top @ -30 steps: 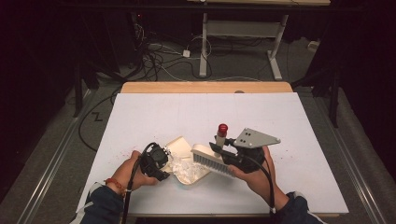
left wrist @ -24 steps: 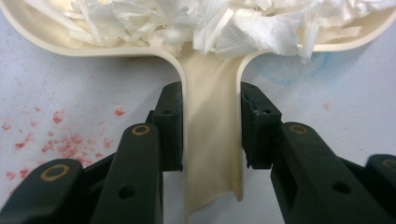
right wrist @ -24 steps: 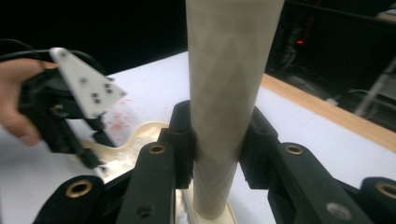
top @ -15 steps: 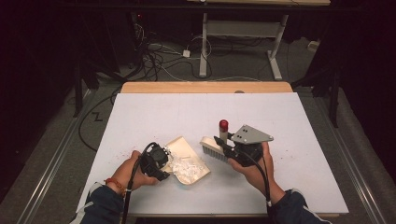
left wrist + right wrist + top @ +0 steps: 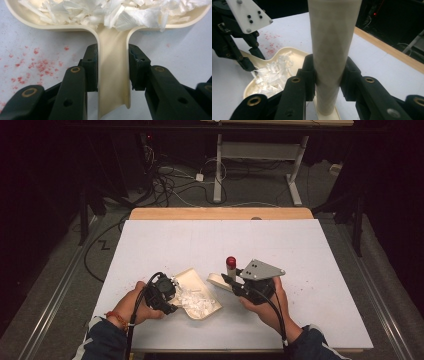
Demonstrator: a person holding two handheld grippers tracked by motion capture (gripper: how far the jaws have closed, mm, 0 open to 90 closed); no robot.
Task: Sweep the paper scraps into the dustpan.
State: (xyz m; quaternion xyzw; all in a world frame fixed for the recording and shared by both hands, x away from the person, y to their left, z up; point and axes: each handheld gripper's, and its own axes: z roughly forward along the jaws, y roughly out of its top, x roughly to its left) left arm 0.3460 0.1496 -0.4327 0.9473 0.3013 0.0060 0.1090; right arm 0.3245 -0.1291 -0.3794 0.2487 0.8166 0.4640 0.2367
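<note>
A cream dustpan (image 5: 194, 272) lies on the white table with a pile of white paper shreds (image 5: 195, 299) in it. My left gripper (image 5: 167, 292) is shut on the dustpan's handle (image 5: 112, 75), a pad pressed to each side; the shreds (image 5: 112, 12) lie just past the jaws. My right gripper (image 5: 231, 282) is shut on the handle of a cream brush (image 5: 333, 37), which ends in a red tip (image 5: 231, 261). The brush head (image 5: 216, 280) rests just right of the pan. The right gripper view shows the pan (image 5: 298, 53) and the left gripper (image 5: 234, 42) beyond the brush.
Red specks (image 5: 37, 65) dot the table around the pan's handle. The white table top (image 5: 300, 250) ends in a wooden strip (image 5: 220, 213) at the far edge. Cables (image 5: 170, 180) and a desk frame (image 5: 295, 175) stand on the dark floor behind.
The right gripper has drawn the brush off the dustpan's mouth to a spot just right of it and sunk a little. The left gripper and the pan have stayed put.
</note>
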